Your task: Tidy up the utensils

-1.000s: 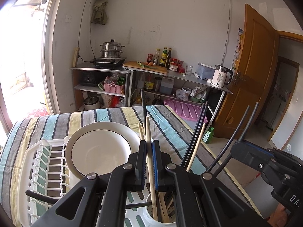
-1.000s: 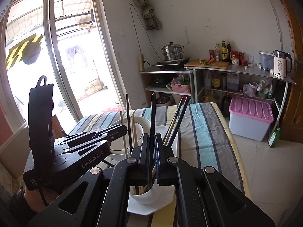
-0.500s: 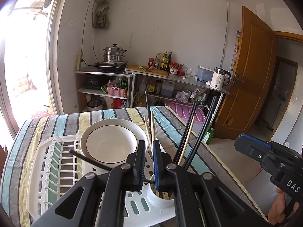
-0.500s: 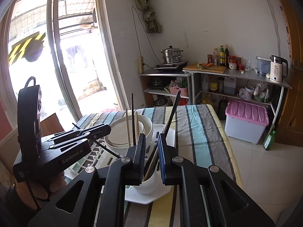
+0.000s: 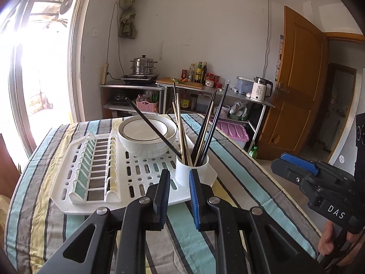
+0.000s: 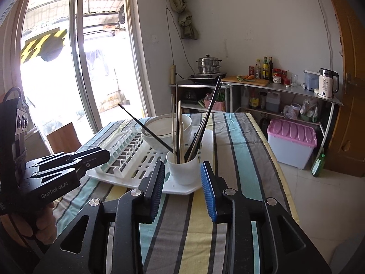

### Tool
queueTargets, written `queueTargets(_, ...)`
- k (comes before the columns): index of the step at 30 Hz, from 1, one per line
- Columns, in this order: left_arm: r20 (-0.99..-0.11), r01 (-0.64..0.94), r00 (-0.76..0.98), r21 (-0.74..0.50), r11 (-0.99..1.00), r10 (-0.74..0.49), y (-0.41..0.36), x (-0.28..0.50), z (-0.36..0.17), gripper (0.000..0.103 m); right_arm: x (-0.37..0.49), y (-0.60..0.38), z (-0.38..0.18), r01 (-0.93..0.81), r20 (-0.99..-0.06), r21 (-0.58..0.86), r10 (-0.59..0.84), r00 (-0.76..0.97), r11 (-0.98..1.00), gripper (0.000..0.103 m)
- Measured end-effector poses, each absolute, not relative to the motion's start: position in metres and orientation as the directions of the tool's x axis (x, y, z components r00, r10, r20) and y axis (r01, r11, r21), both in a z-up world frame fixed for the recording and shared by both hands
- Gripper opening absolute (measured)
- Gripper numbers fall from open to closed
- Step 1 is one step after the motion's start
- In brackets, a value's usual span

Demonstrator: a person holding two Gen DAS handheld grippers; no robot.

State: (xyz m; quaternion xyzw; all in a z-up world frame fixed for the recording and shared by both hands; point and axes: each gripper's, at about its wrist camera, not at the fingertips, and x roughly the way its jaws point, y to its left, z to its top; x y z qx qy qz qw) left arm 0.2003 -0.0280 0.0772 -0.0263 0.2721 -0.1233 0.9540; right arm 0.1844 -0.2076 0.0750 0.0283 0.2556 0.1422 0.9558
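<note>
Chopsticks (image 5: 182,134): black and wooden, standing fanned in the white cup (image 5: 191,171) (near-right corner of the drying rack (image 5: 95,182)).
Bowl (image 5: 147,137): on the rack, far side.
Left gripper (image 5: 179,197): spread, holding nothing.
Right gripper (image 6: 183,193): spread, holding nothing.

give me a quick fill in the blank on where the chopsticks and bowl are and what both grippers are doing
1. The chopsticks stand in a white ____ on the drying rack.
2. The bowl on the rack sits ____ the cup, farther from the cameras.
3. The left gripper and right gripper are both ____ and hold nothing.

Missing words: cup; behind; open
</note>
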Motion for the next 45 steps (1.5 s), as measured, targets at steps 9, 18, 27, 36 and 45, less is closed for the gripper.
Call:
queueTargets(9, -0.515, 0.178, 0.832, -0.103, 0.979, -0.205, -0.019, 0.131, 0.057, 0.016, 0.13, -0.202, 0.058, -0.256, -0.488, 0.1, 0.272, 0.829, 0.961, 0.034)
queueTargets(18, -0.51, 0.126, 0.847, -0.086, 0.988, -0.152, -0.01, 0.088, 0.047, 0.016, 0.088, -0.197, 0.041, -0.244, -0.5, 0.104, 0.263, 0.825, 0.964, 0.035)
queueTargets(27, -0.522, 0.128, 0.839, -0.085, 0.988, -0.154, -0.007, 0.071, 0.039, 0.016, 0.073, -0.197, 0.032, -0.23, -0.511, 0.082, 0.239, 0.826, 0.97, 0.035)
queueTargets(36, -0.533, 0.118, 0.834, -0.078, 0.99, -0.141, -0.007, 0.072, 0.032, 0.016, 0.072, -0.197, 0.032, -0.221, -0.504, 0.079, 0.231, 0.833, 0.972, 0.035)
queueTargets(45, -0.545, 0.118, 0.827, -0.072, 0.99, -0.138, -0.009, 0.077, 0.028, 0.016, 0.074, -0.196, 0.03, -0.225, -0.508, 0.075, 0.231, 0.829, 0.971, 0.035)
